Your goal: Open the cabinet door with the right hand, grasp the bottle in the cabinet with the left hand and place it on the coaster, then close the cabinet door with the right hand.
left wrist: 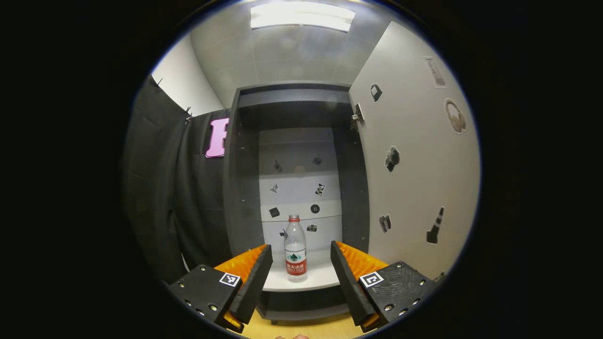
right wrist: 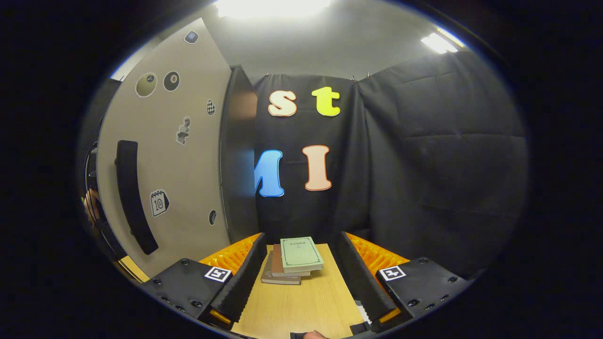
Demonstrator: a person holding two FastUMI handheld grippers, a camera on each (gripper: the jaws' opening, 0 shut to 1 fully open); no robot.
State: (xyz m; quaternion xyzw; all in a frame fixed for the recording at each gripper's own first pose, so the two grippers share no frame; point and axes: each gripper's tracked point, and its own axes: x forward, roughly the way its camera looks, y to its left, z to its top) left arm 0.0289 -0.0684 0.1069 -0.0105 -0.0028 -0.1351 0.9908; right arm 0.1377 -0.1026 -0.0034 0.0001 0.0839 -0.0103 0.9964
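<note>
Bottle (left wrist: 295,249) red label upright in open cabinet (left wrist: 245,188).

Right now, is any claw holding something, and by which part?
Nothing is held. The left claw is open, with the water bottle standing on the cabinet shelf beyond it. The right claw is open above the table.

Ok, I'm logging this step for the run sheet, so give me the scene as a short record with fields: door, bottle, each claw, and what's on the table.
cabinet door: open, swung to the right in the left gripper view
bottle: upright on the cabinet shelf, cap on
left claw: open, facing the bottle, not touching it
right claw: open, holding nothing
table: wooden top with a stack of books
door handle: dark bar on the door's outer face
</note>
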